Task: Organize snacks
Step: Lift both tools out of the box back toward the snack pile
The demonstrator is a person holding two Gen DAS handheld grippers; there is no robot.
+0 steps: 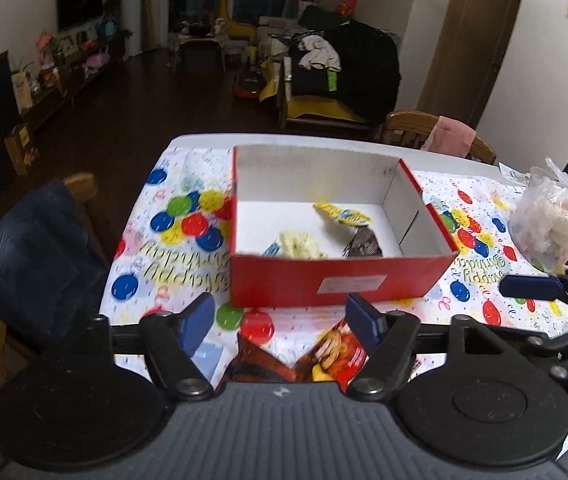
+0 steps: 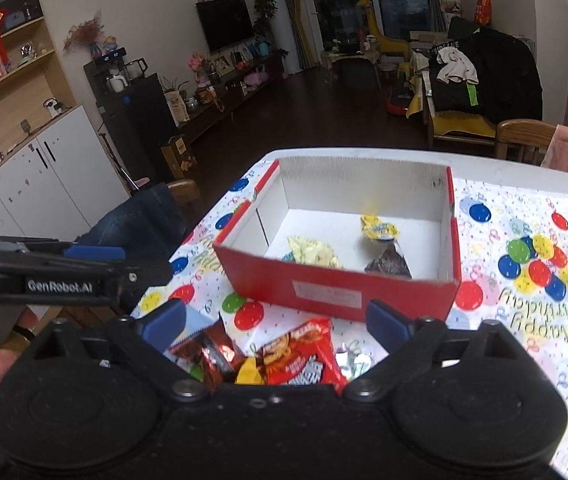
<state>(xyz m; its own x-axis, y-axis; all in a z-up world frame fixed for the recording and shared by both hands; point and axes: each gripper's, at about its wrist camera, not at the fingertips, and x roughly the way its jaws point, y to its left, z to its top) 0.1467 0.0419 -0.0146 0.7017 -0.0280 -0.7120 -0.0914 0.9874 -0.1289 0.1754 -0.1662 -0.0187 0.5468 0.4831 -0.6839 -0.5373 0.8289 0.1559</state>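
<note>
A: Where do the snacks stand?

B: Three packets lie in the red box (image 1: 344,276) on the tabletop (image 2: 524,320): a pale yellow one (image 1: 300,245), a bright yellow one (image 1: 342,214) and a dark foil one (image 1: 364,245). More sit loose in front of the box, close under both cameras, with a red packet (image 2: 304,356) the plainest of them.

A: And the grippers?

B: The left gripper (image 1: 279,322) is spread, nothing between its pads. The right gripper (image 2: 275,322) is spread wider and also empty; the loose pile shows through the gap, but I judge the pads clear of it.

A: How will the red packet handle?

B: Light, soft and crinkly, I'd say, with slick film and probably brittle contents. I would pinch a flat sealed edge or a corner rather than squeeze the puffed middle.

A: Anything you can't make out?

B: Plenty. The gripper bodies cut off the near part of the loose pile, so I can't count it. The box's front wall hides the lower parts of the packets inside. There's a clear bag (image 1: 552,224) of pale stuff at the right edge of the left view; its contents I can't name. Print on every wrapper is blurred.
</note>
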